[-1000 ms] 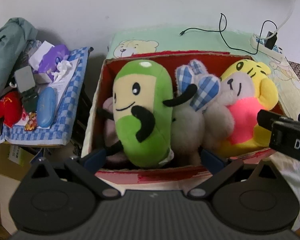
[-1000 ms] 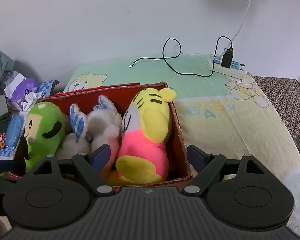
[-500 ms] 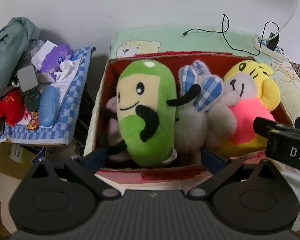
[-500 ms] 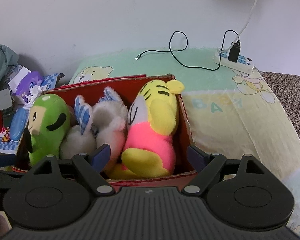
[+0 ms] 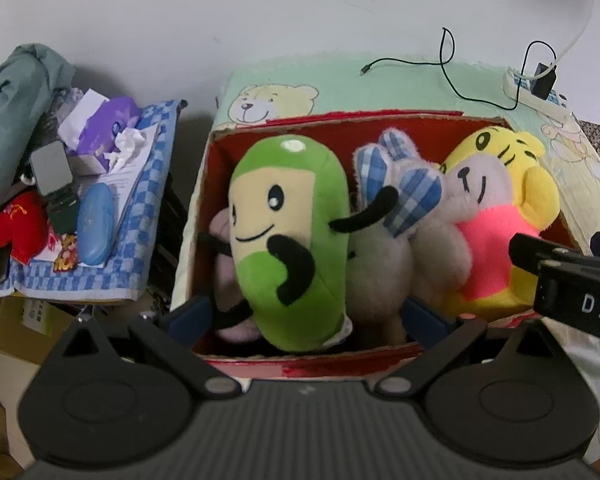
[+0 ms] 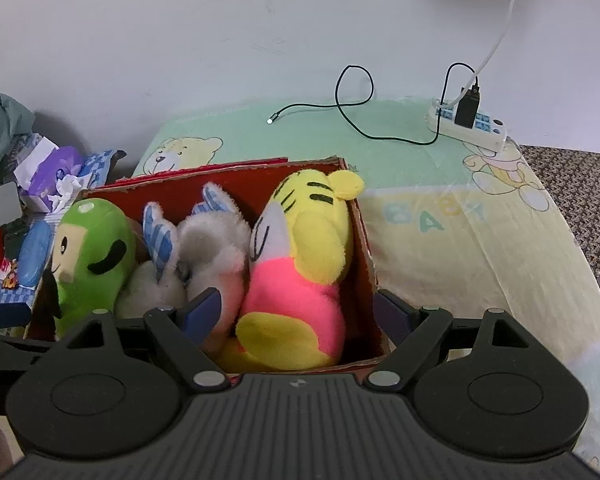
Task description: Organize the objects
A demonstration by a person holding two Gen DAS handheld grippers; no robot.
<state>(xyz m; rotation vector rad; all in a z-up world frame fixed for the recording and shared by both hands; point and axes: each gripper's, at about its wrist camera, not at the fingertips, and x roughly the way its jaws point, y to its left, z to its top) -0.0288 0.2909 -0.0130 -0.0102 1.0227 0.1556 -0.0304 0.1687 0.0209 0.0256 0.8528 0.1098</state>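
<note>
- Plush toys are sitting packed in the red cardboard box, which is filling the middle of the left wrist view and the lower left of the right wrist view.
- Over at the far left, a cluttered side table with a blue checked cloth is holding a tissue pack and a blue glasses case.
- Left gripper is hanging at the box's near edge, jaws wide apart and gripping nothing, with the green plush between them.
- Next along, a white bunny with checked ears is leaning against a yellow tiger in pink.
- Right gripper is hovering with jaws spread too, nothing pinched, the tiger's lower half between them.
- Upper right, a black cable and a power strip are lying on the bear-print sheet.
</note>
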